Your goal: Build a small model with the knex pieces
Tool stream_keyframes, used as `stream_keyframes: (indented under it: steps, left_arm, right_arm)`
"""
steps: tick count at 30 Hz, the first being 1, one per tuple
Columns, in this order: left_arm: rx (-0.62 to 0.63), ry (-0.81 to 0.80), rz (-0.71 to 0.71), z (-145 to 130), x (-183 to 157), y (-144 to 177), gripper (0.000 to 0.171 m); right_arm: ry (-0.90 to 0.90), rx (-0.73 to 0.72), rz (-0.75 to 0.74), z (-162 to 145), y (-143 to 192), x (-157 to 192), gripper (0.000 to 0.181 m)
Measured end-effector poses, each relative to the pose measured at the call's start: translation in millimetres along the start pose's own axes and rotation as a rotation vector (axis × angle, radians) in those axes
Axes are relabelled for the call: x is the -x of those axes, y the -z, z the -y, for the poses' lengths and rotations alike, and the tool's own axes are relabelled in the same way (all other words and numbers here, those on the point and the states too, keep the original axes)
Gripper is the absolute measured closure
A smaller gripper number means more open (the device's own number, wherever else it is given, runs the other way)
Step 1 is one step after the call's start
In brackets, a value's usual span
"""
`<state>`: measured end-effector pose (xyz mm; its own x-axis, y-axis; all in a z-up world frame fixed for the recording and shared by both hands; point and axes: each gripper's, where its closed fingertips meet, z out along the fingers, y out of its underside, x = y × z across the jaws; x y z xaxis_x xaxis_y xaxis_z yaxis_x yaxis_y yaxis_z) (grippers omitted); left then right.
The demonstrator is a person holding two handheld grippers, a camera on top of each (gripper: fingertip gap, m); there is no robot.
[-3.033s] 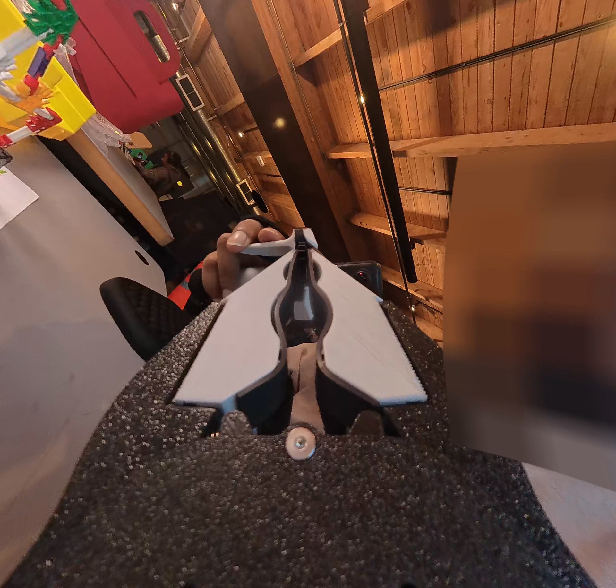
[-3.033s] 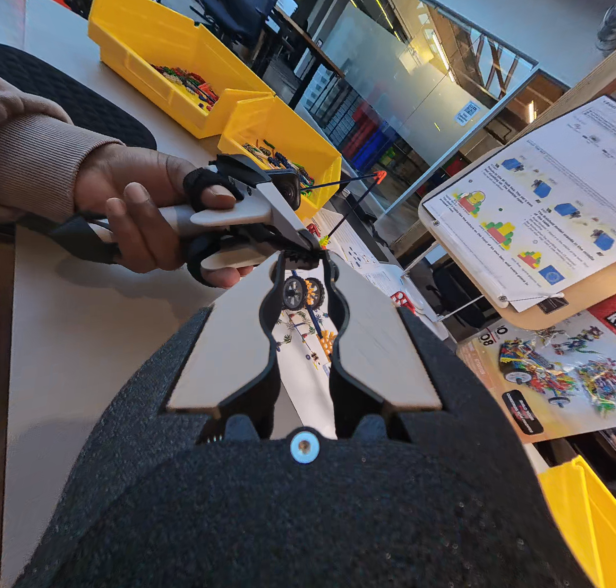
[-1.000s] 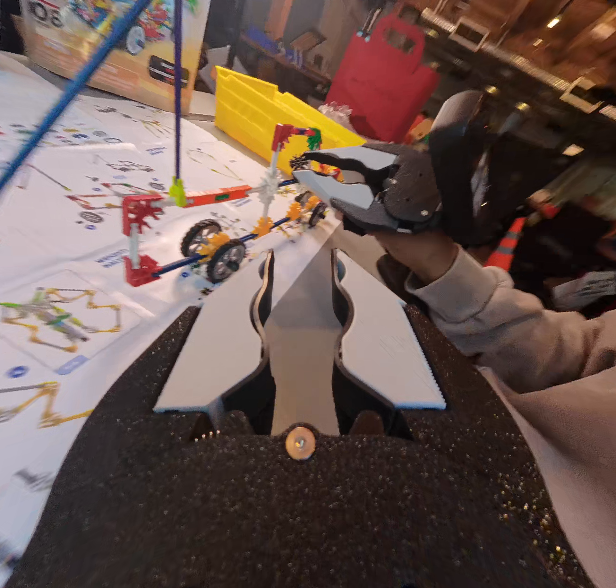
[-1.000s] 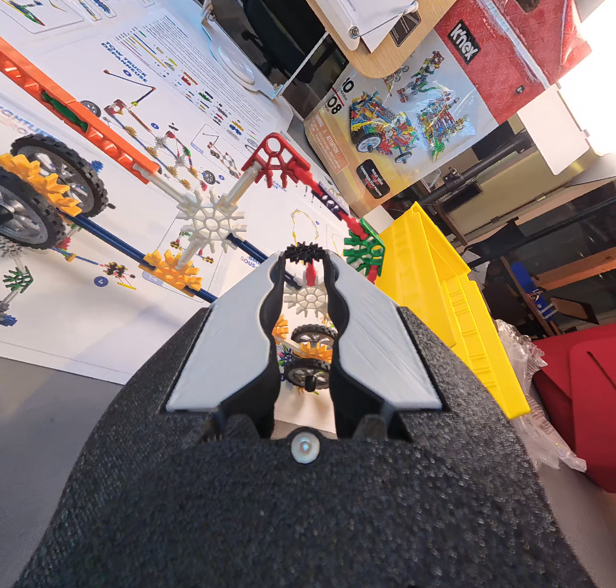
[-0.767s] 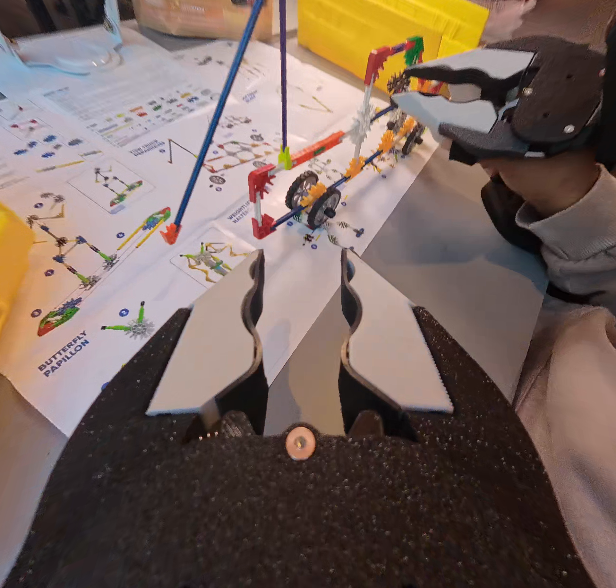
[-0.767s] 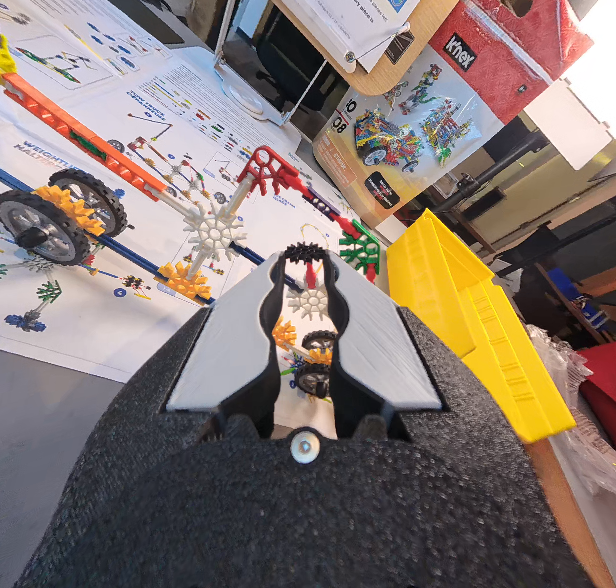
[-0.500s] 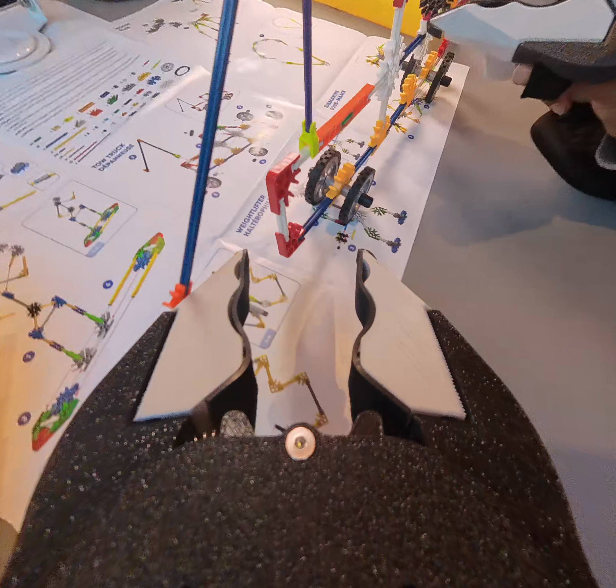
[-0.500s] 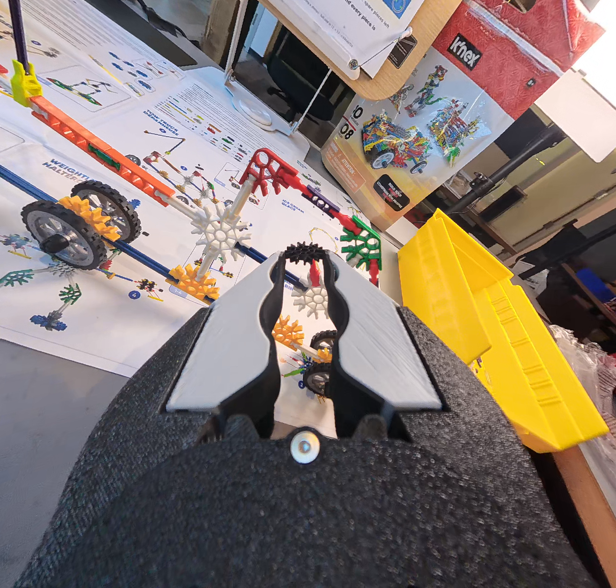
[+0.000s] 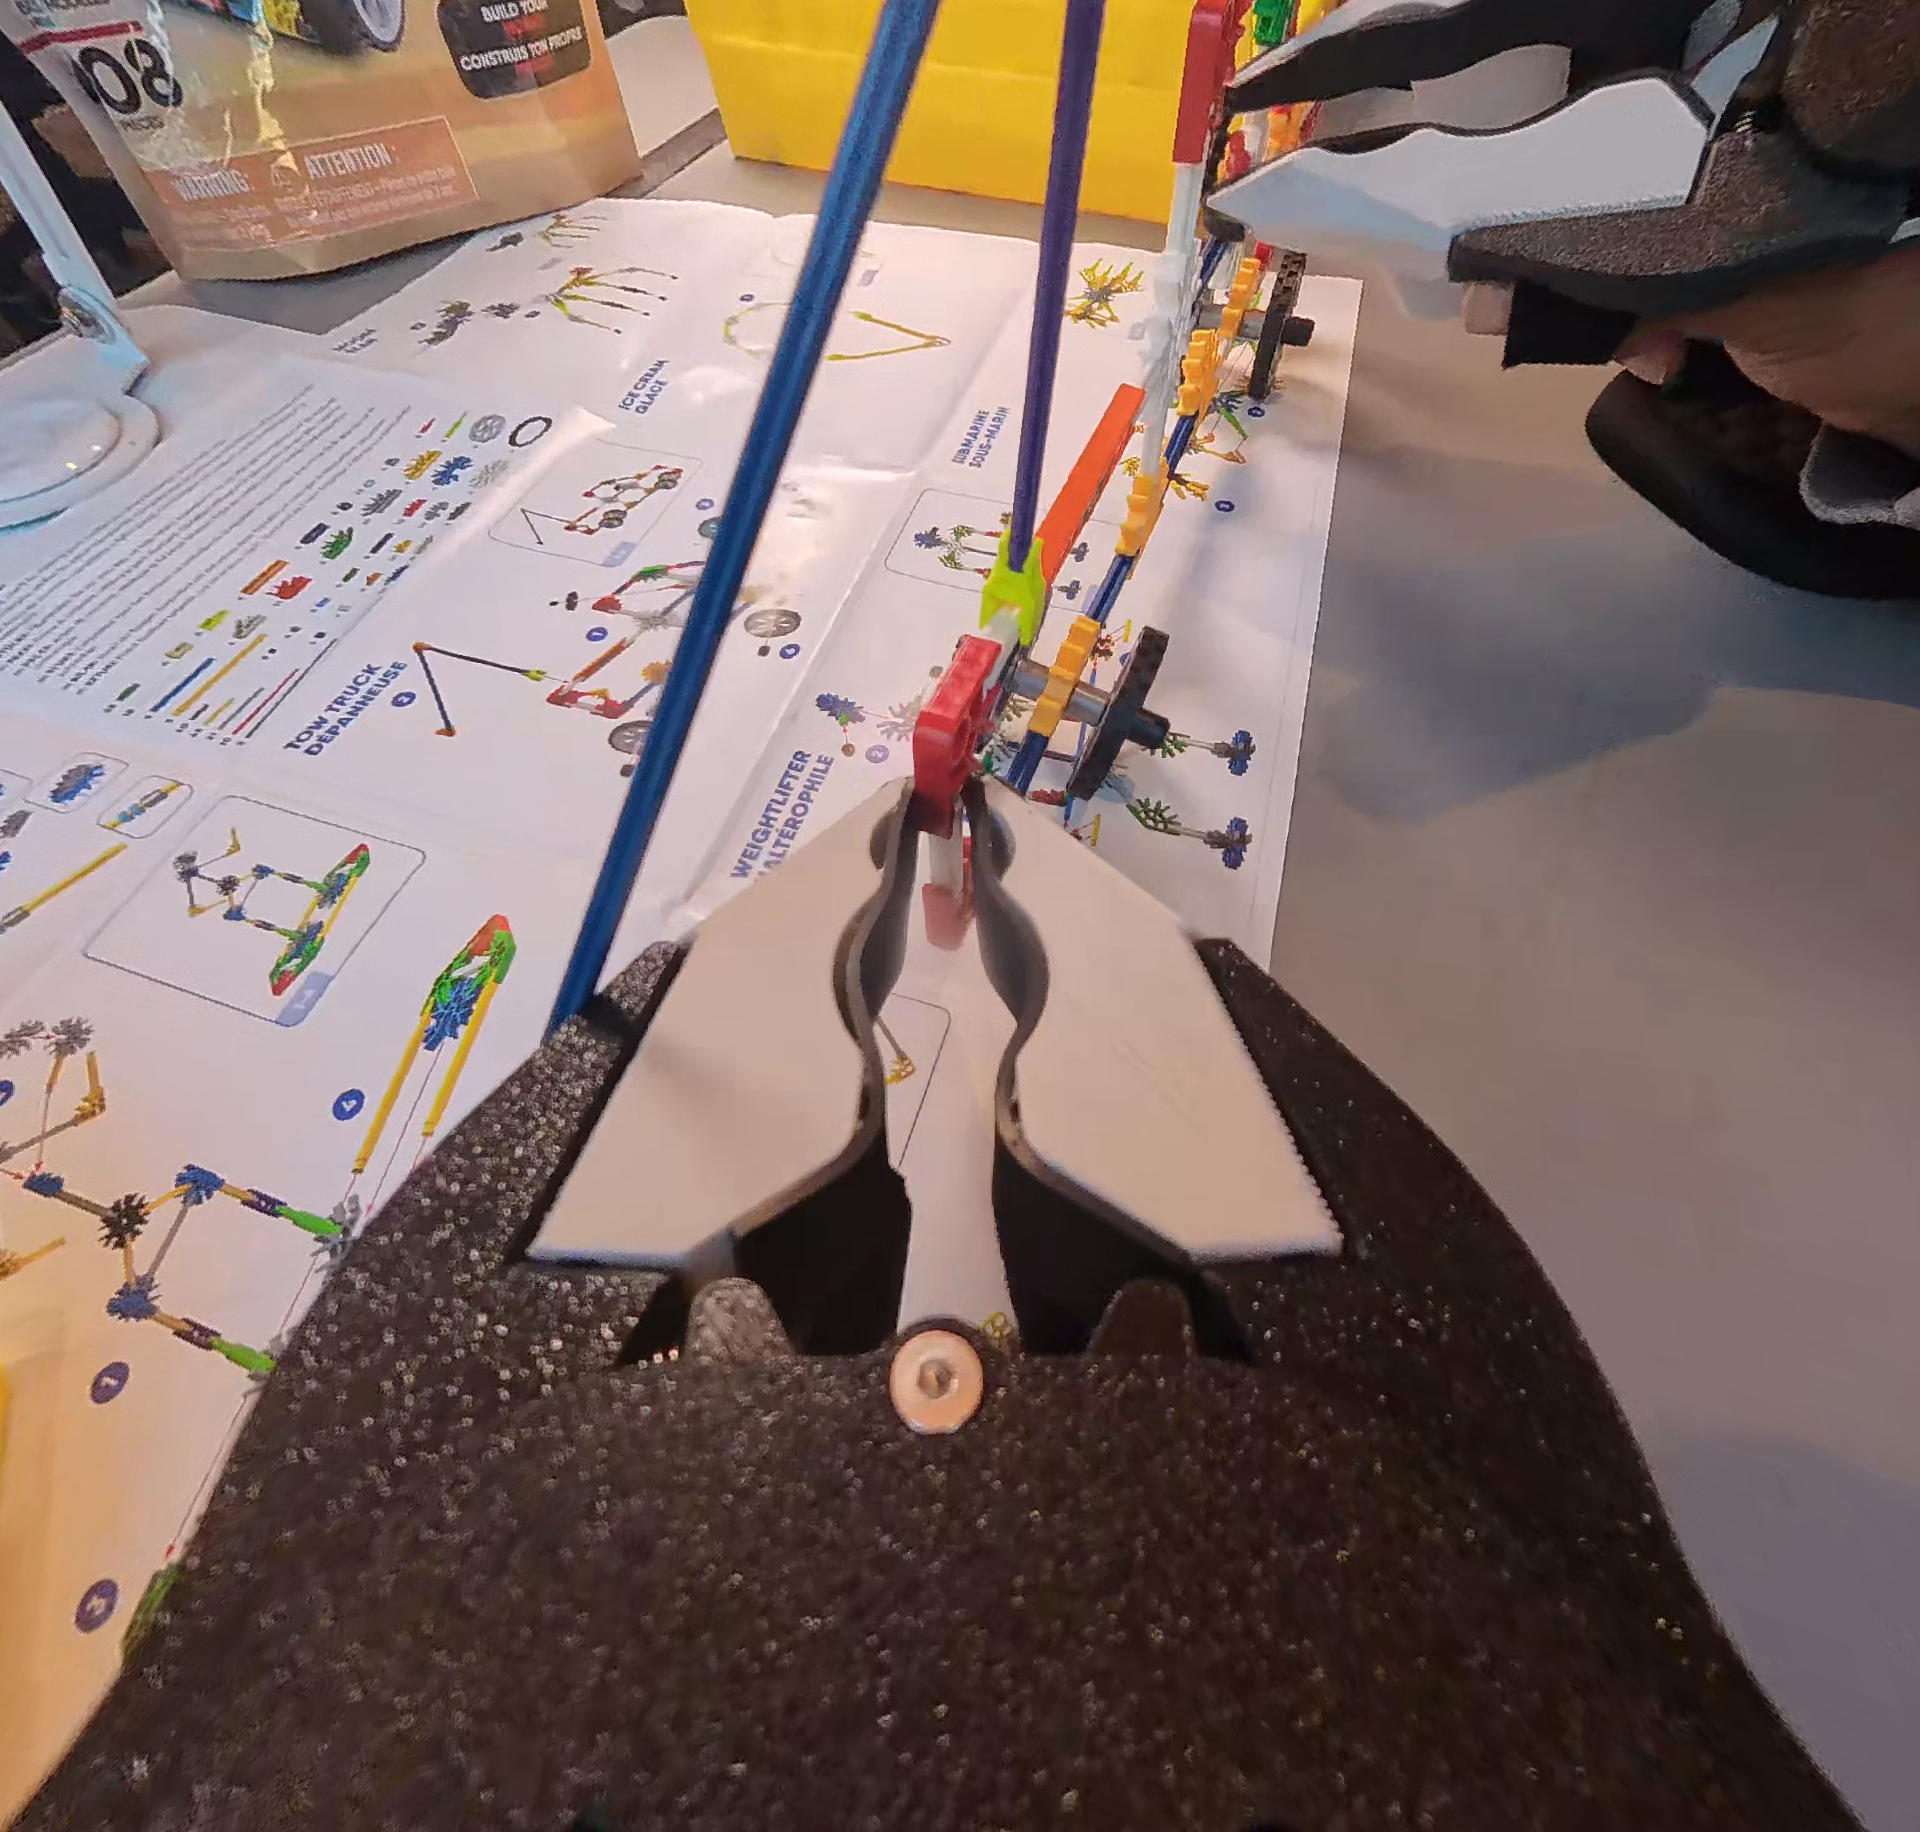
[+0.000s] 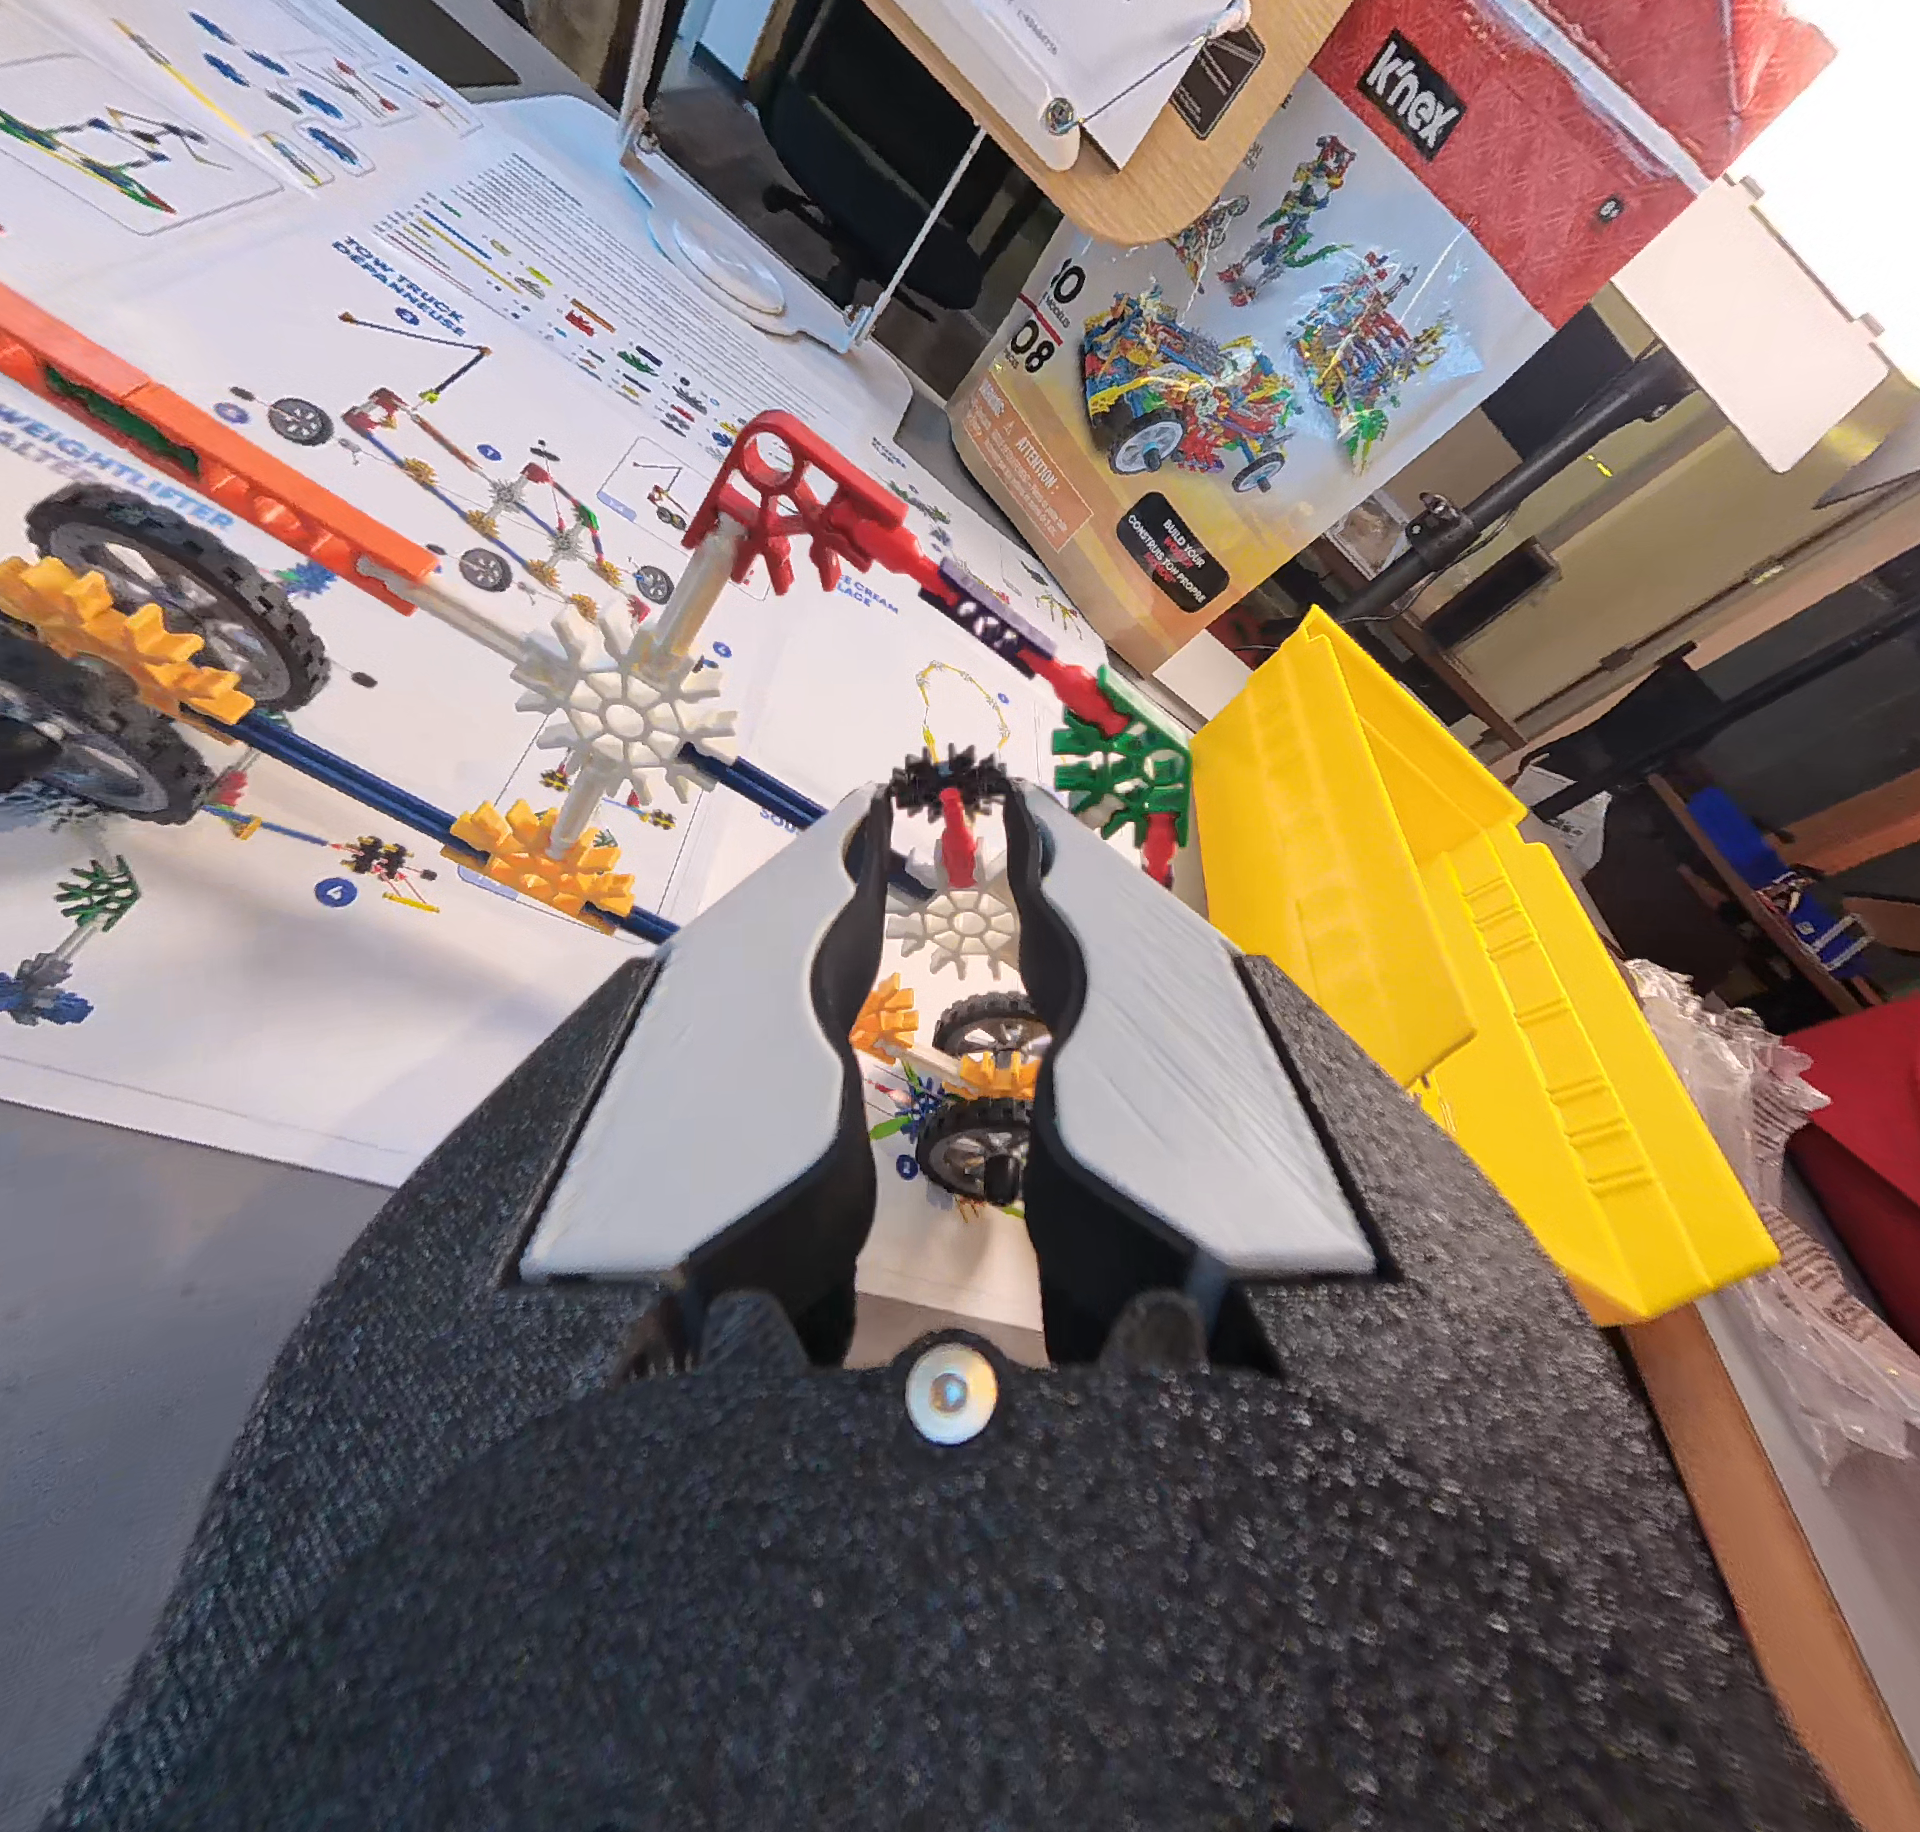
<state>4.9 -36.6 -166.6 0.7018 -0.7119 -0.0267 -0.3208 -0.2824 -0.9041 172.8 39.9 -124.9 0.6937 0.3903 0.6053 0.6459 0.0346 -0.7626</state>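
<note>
Two hand-held tools grip opposite ends of a toy car.

The left tool (image 9: 940, 826) is clamped on the red end piece (image 9: 951, 733); the right tool (image 10: 945, 795) pinches a small black gear (image 10: 943, 776) at the far end. The car's (image 9: 1101, 577) long axis runs straight between them, on an instruction sheet (image 9: 416, 556) covering the table (image 9: 1558, 951).

A large white printed instruction sheet (image 9: 436, 577) covers the grey desk (image 9: 1558, 847). At the desk's far edge stand a yellow plastic parts bin (image 10: 1475, 961), a brown-and-red cardboard toy box (image 10: 1299, 328) and a white round-footed stand (image 10: 727, 265).
</note>
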Motion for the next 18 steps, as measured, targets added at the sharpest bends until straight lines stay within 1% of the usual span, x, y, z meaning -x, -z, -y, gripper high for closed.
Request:
stream_keyframes:
  steps: [2, 4, 7, 14, 16, 18]
  left_arm:
    - [-0.002, 0.010, 0.001, -0.1, -3.7, 2.6, 0.166]
    - [0.012, 0.031, -0.029, -2.6, -10.6, 2.8, 0.165]
    - [0.012, 0.057, -0.050, -2.7, -15.4, 1.5, 0.165]
    - [0.010, 0.077, -0.047, -3.6, -12.0, 2.1, 0.165]
    - [0.013, 0.066, -0.046, -4.2, -11.6, 3.2, 0.165]
    - [0.023, 0.045, -0.057, -5.1, -11.8, 5.3, 0.165]
  right_arm:
    - [0.008, 0.003, -0.007, -0.9, 1.3, 1.3, 0.162]
    - [0.010, 0.007, -0.009, -2.4, 2.9, 2.3, 0.161]
    - [0.003, -0.011, -0.016, -1.6, 6.8, 0.6, 0.169]
    - [-0.031, -0.124, 0.032, 9.9, 19.7, 0.6, 0.166]
    - [-0.072, -0.157, 0.077, 13.6, 25.6, -1.0, 0.163]
    - [-0.150, -0.230, 0.129, 23.4, 36.8, -10.1, 0.163]
